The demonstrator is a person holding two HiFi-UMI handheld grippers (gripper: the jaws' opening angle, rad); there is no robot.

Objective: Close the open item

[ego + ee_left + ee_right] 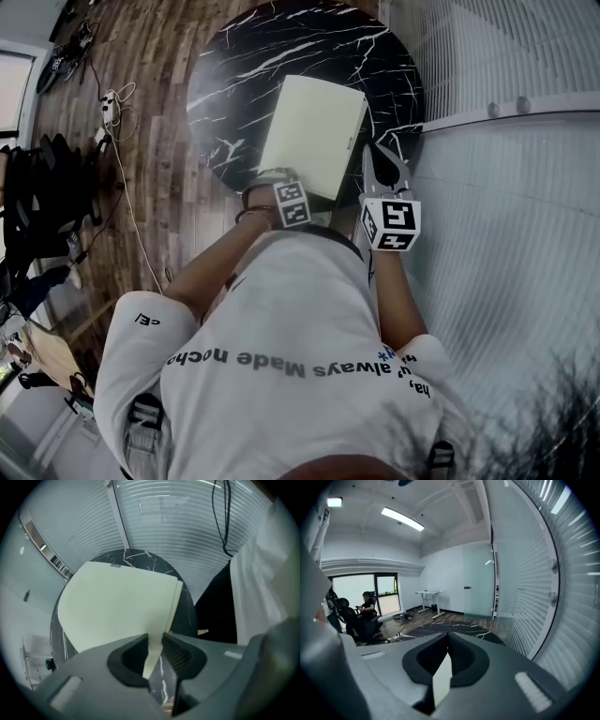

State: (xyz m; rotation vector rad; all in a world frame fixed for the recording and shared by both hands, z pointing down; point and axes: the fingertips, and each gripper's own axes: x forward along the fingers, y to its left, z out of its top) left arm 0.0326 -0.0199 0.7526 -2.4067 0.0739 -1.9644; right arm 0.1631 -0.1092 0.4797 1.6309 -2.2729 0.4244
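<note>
A pale yellow-green folder (314,131) lies on the round black marble table (244,66). In the left gripper view its top cover (117,606) stands raised off the table (187,616), bent along its right side. My left gripper (155,648) is shut on the cover's near corner, which runs down between the pads. In the head view the left gripper (281,180) meets the folder's near edge. My right gripper (375,155) sits at the folder's right edge. It (446,656) is shut on a pale flat strip (442,677), seen edge-on, and points out across the table (450,631).
White window blinds (506,47) curve round the table's right side. A power strip with a cable (108,108) lies on the wood floor at left, near dark chairs (37,187). A seated person (368,604) and a white desk (429,595) are far across the room.
</note>
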